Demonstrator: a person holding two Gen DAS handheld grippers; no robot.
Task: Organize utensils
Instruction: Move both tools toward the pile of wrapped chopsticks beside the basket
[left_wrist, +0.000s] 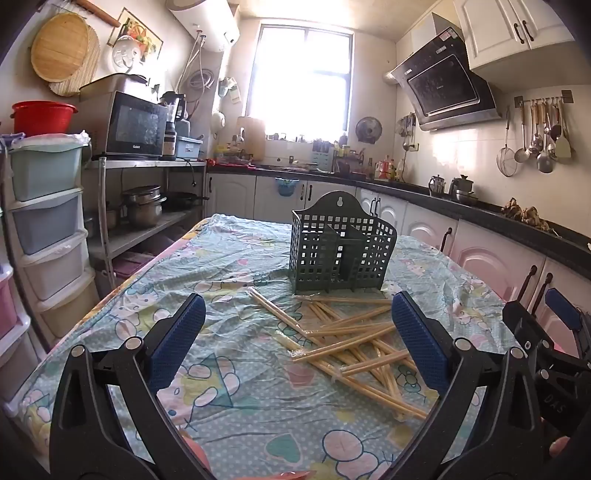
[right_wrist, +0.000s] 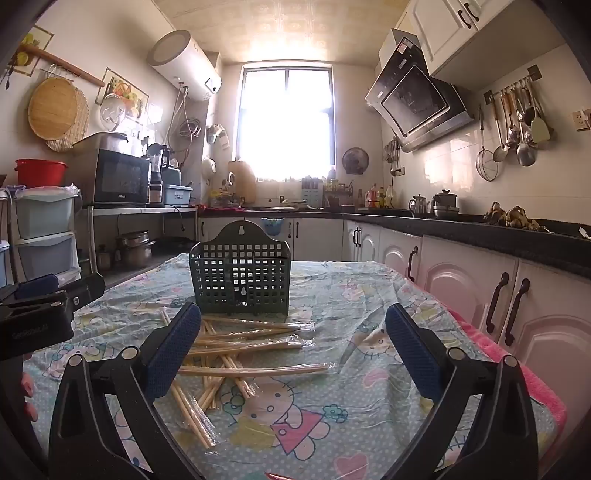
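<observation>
A dark green slotted utensil holder (left_wrist: 341, 245) stands upright on the table, also in the right wrist view (right_wrist: 240, 277). Several bamboo chopsticks (left_wrist: 347, 339) lie scattered in a loose pile in front of it, some in clear wrappers; they also show in the right wrist view (right_wrist: 236, 350). My left gripper (left_wrist: 299, 332) is open and empty, hovering above the table just short of the pile. My right gripper (right_wrist: 293, 339) is open and empty, to the right of the pile. The right gripper shows at the left view's right edge (left_wrist: 554, 332), the left gripper at the right view's left edge (right_wrist: 40, 306).
The table wears a cartoon-print cloth under clear plastic (left_wrist: 236, 402). Plastic drawers (left_wrist: 48, 221) and a metal shelf with a microwave (left_wrist: 136, 129) stand left. Counter and white cabinets (right_wrist: 480, 280) run along the right. A pink towel (right_wrist: 532, 376) hangs on the table's right edge.
</observation>
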